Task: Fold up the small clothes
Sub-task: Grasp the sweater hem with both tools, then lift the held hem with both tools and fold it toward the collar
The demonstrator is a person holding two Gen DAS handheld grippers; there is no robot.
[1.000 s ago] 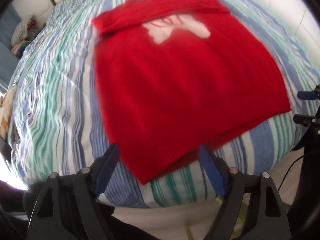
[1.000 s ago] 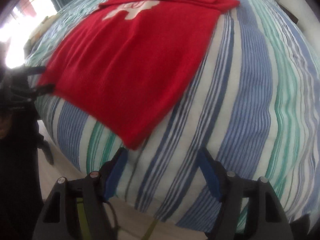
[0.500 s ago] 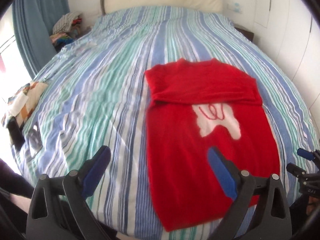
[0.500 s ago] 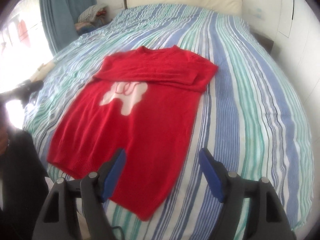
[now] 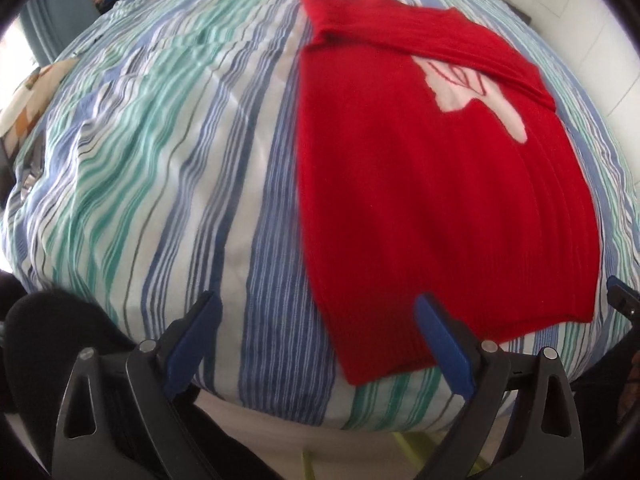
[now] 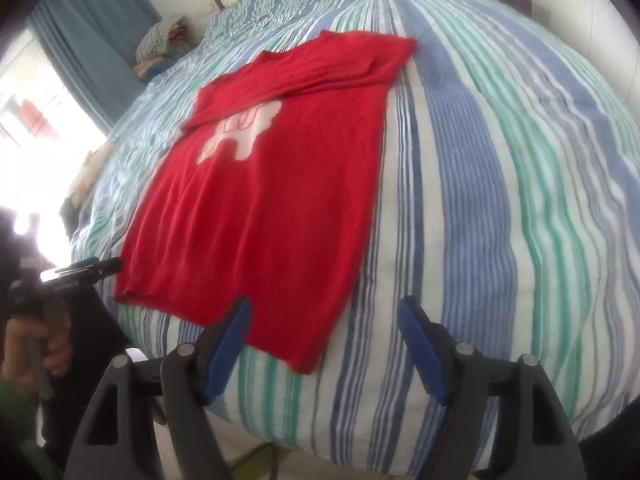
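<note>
A red knit sweater (image 5: 420,168) with a white motif (image 5: 476,96) lies flat on the striped bed (image 5: 168,152), its sleeves folded across the chest. My left gripper (image 5: 316,340) is open and empty, just in front of the sweater's near left hem corner. In the right wrist view the sweater (image 6: 272,184) lies left of centre. My right gripper (image 6: 326,344) is open and empty, just in front of the near right hem corner. The left gripper (image 6: 86,270) also shows at the left edge of that view, beside the hem.
The bed's near edge (image 5: 320,412) curves down just ahead of both grippers. A blue curtain (image 6: 92,36) and a pile of clothes (image 6: 160,40) stand at the far left. A patterned cushion (image 5: 24,100) lies at the bed's left side.
Both grippers have dropped lower and closer to the sweater's near hem, each now at a hem corner. The sweater has not moved. Both stay open.
</note>
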